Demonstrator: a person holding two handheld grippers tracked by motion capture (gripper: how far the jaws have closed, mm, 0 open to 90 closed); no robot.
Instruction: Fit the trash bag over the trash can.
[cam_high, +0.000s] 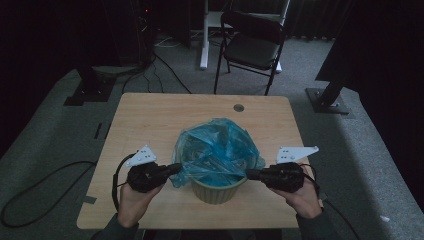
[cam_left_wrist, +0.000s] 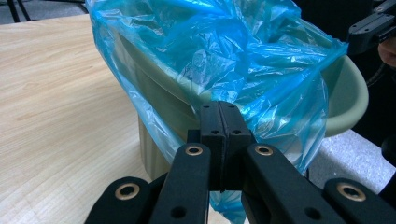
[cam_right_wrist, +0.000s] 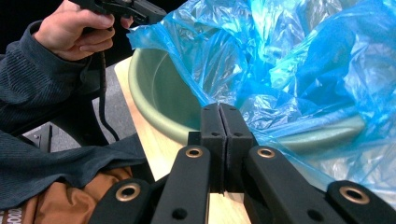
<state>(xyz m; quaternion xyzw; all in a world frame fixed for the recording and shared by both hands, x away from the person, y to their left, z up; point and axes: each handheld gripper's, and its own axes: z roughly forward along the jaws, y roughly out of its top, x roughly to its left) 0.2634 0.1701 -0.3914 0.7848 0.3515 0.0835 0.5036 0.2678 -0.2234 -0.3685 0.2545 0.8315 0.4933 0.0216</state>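
Blue plastic bag (cam_high: 218, 147) edges were pinched at opposite sides by the left gripper (cam_high: 176, 168) and right gripper (cam_high: 250, 174), both seen fully closed on the film in the gripper views. The crinkled, translucent bag was draped over a green ribbed bin (cam_high: 219, 190) near the table's (cam_high: 150, 115) front edge.

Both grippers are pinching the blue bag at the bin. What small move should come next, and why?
Probably draw both grippers apart and down, to pull the bag's edge over the rim. The left gripper and right gripper are each shut on the blue plastic bag at opposite sides of the green bin, and on the near side the rim shows bare while the film bunches above it.
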